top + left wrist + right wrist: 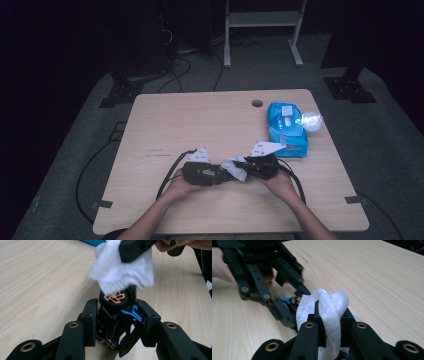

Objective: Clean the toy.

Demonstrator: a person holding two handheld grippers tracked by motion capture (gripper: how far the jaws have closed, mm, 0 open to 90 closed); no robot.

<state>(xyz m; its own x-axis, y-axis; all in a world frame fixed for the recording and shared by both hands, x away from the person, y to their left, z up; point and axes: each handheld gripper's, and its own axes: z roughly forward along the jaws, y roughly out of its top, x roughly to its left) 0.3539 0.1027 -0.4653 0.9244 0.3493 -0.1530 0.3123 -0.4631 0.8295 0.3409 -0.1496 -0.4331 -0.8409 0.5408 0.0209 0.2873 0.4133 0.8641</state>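
Note:
My left gripper is shut on a small black toy car with blue markings, its orange-rimmed wheel pointing away from the camera. My right gripper is shut on a crumpled white wipe. That wipe rests against the top of the wheel. In the high view the left gripper and the right gripper meet tip to tip near the table's front edge, with the wipe between them. A sliver of the car peeks out beside the wipe, under the left gripper.
A blue pack of wipes lies at the right of the wooden table, with a clear round object beside it. A cable hole sits near the far edge. Cables trail from both grippers toward the person.

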